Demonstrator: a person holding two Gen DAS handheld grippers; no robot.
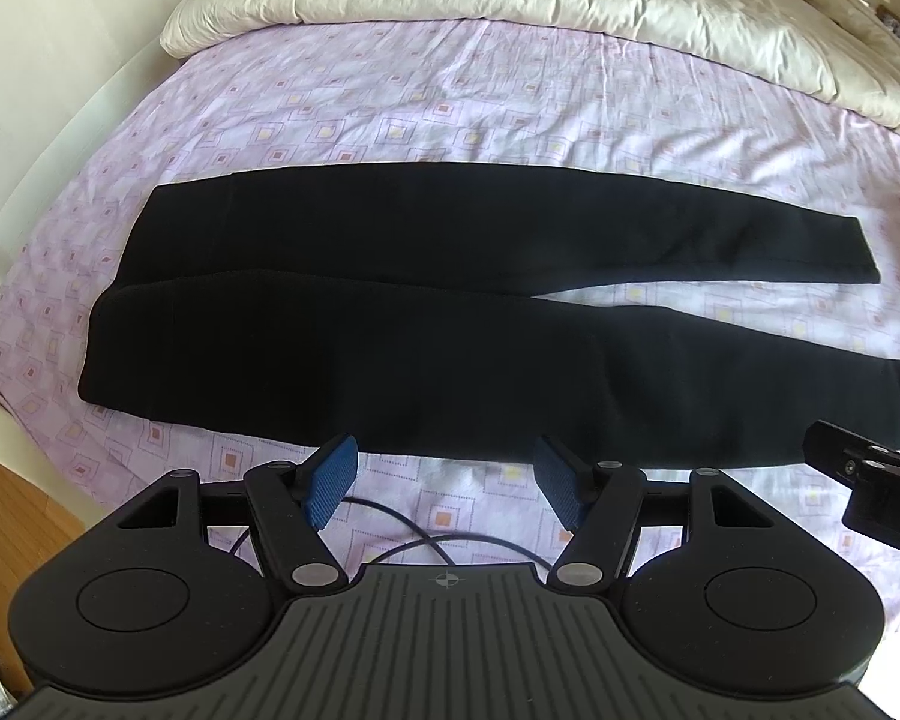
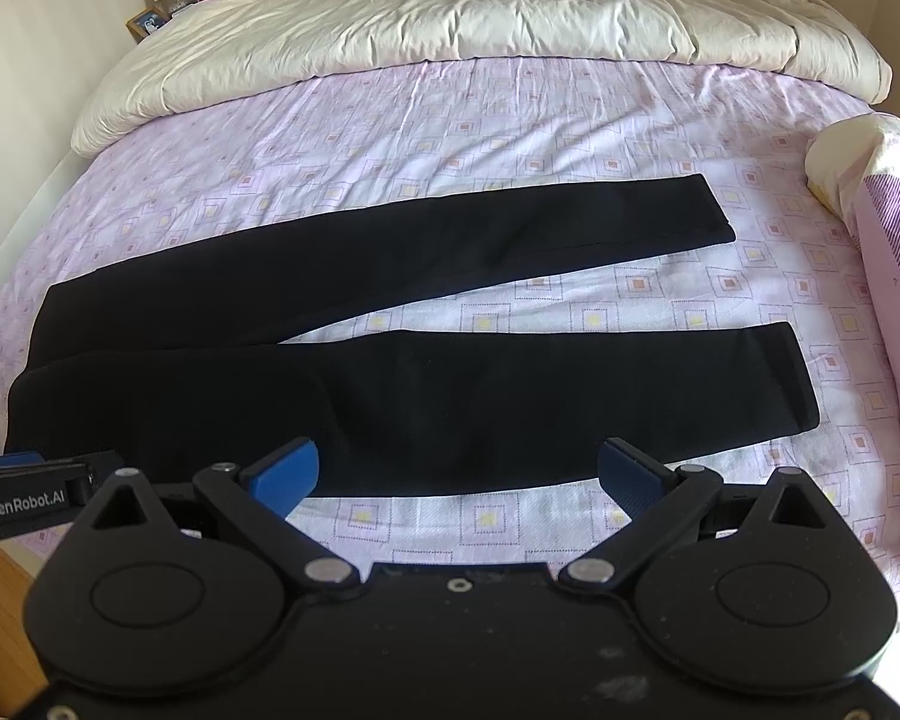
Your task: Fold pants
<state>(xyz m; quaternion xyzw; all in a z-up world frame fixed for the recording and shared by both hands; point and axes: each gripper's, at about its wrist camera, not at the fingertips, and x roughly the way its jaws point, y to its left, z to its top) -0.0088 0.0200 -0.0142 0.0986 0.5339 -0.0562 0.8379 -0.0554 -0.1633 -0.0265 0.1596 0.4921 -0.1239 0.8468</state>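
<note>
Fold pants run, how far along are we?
Done: black pants lie flat on the bed sheet, legs spread apart. In hand: nothing; left gripper and right gripper are open, short of the near leg. Left: every fold.

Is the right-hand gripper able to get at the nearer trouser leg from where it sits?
Probably yes. The right gripper is open, and the near leg of the black pants lies flat on the bedsheet just ahead, with nothing between them.
</note>
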